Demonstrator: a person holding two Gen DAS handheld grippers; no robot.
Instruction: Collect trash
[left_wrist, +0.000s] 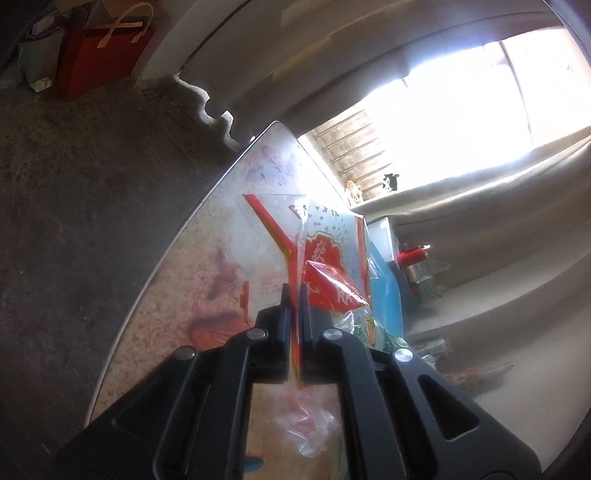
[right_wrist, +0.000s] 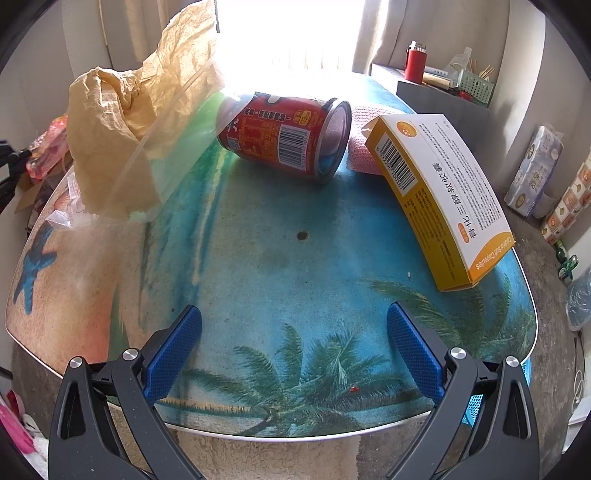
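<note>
Two grippers, two states. Left gripper (left_wrist: 294, 295) is clenched on a clear plastic wrapper (left_wrist: 317, 254) with red print; the wrapper hangs up and forward out of the pinch, lifted clear of the table (left_wrist: 177, 266). Right gripper (right_wrist: 293, 347) is released, jaws spread wide with nothing between them, hovering over the near edge of the table.

Remaining trash sits ahead of the right gripper: red can (right_wrist: 286, 138) on its side, straight ahead and far across the table, long axis running left-right across the view. Yellow box (right_wrist: 439, 195) lies ahead-right, nearer, long axis running diagonally away. Crumpled brown paper (right_wrist: 136, 122) is at far left.

My read: right hand is free, so the box or can is its call; for the can, jaws would need to straddle the short way across its body.
</note>
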